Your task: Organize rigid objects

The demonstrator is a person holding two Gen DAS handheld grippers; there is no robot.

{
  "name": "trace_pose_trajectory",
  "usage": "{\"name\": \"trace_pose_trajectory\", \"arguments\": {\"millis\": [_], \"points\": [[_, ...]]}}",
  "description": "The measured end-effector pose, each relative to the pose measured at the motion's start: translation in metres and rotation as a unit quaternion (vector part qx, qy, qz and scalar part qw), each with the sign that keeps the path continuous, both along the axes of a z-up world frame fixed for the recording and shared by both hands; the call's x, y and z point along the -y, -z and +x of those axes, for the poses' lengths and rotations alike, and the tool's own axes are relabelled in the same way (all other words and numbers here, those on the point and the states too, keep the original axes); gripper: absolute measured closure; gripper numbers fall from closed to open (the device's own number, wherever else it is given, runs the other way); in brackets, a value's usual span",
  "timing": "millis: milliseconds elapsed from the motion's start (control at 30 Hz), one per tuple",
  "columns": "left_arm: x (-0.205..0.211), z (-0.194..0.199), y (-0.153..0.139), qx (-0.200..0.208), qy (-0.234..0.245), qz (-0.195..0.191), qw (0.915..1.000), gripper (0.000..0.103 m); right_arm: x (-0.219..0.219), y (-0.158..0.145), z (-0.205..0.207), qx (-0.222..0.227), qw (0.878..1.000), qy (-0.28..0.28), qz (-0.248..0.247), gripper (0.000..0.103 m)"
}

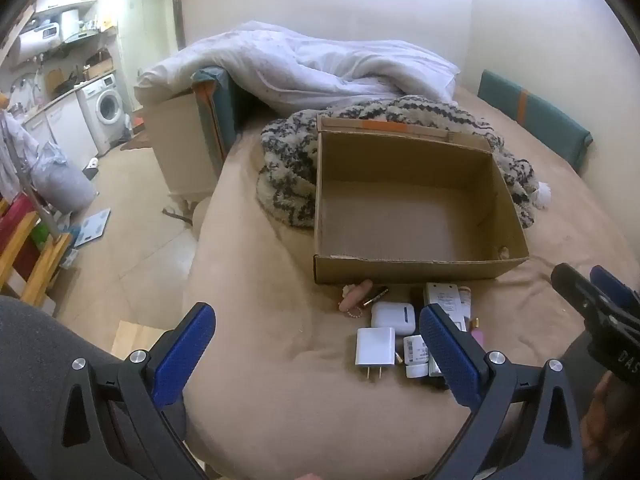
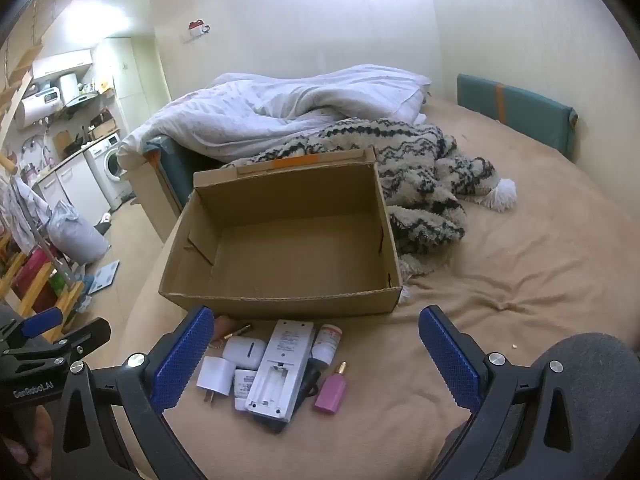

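brown box (image 2: 280, 240), pink bottle (image 2: 330, 392), wht charger (image 2: 216, 376)

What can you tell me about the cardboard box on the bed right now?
The cardboard box is plain brown corrugated card, open-topped and empty, sitting upright on the tan bedsheet. Its back flap stands up, bearing a strip of orange tape. The front rim is ragged and one front corner is torn. The patterned fleece blanket presses against its far and right sides; the small items lie just before its front wall.
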State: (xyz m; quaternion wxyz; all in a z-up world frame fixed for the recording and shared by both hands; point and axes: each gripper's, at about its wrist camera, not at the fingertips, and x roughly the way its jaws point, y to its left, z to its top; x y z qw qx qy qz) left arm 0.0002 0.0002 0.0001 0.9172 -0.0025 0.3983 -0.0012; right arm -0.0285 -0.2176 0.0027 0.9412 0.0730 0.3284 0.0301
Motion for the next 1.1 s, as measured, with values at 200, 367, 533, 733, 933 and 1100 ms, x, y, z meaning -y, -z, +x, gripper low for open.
{"name": "trace_pose_trajectory", "arguments": {"millis": [200, 367, 533, 733, 933, 1100], "points": [[-0.0006, 0.0008, 0.0011, 0.001, -0.004, 0.002, 1.0, 0.001, -0.001, 0.0007, 0.0006, 0.0, 1.0, 0.002, -0.006, 0.0], [-0.0051, 0.0002, -0.0045, 0.004, -0.007, 0.002, 1.0, 0.001, -0.0031, 0.0012, 0.0021, 0.0, 1.0, 0.002, -0.007, 0.0], [-0.009, 0.0006, -0.0069, 0.004, -0.006, -0.001, 1.0, 0.001, -0.0027, 0.0016, 0.0026, -0.001, 1.0, 0.001, -0.006, 0.0], [-0.0053, -0.0005, -0.0014, 0.009, -0.005, 0.0, 1.0, 0.001, -0.0063, 0.0022, 0.0046, -0.002, 1.0, 0.003, -0.01, 0.0], [-0.0048, -0.003, -0.0024, 0.011, -0.005, 0.0, 0.9999, 0.001, 0.0, 0.0001, 0.0002, -0.001, 1.0, 0.002, -0.01, 0.0], [-0.0042, -0.0032, -0.0035, 0.013, -0.005, 0.0, 0.9999, 0.001, -0.0013, 0.0014, 0.0015, -0.002, 1.0, 0.002, -0.01, 0.0]]}}
